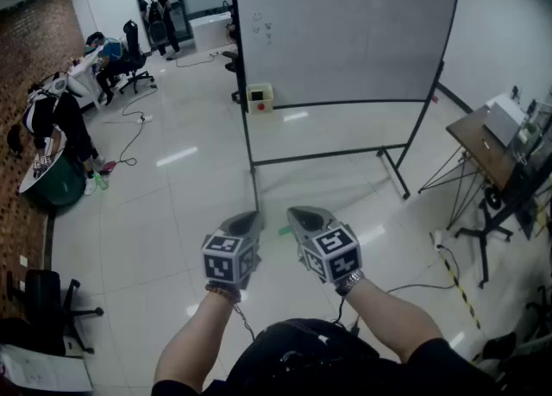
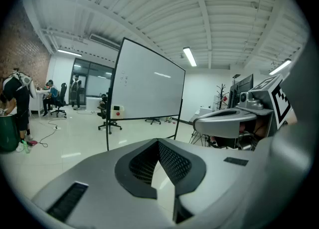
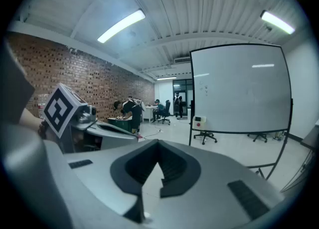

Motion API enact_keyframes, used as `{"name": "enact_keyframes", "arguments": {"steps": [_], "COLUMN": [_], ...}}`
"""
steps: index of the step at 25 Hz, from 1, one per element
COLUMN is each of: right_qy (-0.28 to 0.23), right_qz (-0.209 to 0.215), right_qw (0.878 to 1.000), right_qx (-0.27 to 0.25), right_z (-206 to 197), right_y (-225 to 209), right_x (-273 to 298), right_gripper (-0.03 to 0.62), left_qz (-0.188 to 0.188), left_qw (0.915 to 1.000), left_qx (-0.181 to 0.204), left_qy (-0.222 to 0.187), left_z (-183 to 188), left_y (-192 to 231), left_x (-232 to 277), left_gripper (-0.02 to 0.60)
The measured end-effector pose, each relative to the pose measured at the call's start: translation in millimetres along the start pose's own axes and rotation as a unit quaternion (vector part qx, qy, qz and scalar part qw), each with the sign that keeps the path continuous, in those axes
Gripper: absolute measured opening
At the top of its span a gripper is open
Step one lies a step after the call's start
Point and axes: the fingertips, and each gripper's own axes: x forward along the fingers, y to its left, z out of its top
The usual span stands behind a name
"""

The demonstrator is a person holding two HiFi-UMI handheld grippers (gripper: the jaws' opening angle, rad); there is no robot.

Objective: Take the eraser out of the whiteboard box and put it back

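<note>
Well, L gripper (image 1: 249, 217), R gripper (image 1: 298, 212): closed.

Bright, even light comes from ceiling tubes (image 3: 121, 25), leaving white glare streaks on the glossy floor (image 1: 177, 157) and only soft shadows. Both gripper views bulge at the edges (dark vignette in the corners), and the near bodies of the left hand-held gripper (image 2: 158, 142) and right hand-held gripper (image 3: 158, 145) look slightly soft.

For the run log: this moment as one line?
left gripper: shut, empty | right gripper: shut, empty | whiteboard box: at lower corner of whiteboard, far ahead | eraser: not seen
</note>
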Motion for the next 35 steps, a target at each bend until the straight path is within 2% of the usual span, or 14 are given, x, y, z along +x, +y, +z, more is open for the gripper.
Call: {"name": "enact_keyframes", "arguments": {"steps": [11, 18, 35], "right_qy": [0.002, 0.005, 0.007], "right_qz": [0.006, 0.014, 0.027], "right_qw": [1.0, 1.0, 0.999], "right_qx": [-0.009, -0.008, 0.022], "right_z": [7, 4, 9], "right_y": [13, 5, -83], "right_x": [11, 24, 99], "right_gripper": [0.023, 0.023, 0.023], "left_qz": [0.007, 0.01, 0.023], "left_qw": [0.9999, 0.9999, 0.9994], "left_qx": [-0.004, -0.006, -0.005], "left_qy": [-0.007, -0.001, 0.023], "left_z": [2, -1, 26], "left_y": [16, 23, 64], "left_x": [-10, 3, 104], "left_gripper": [0.0, 0.0, 0.0]}}
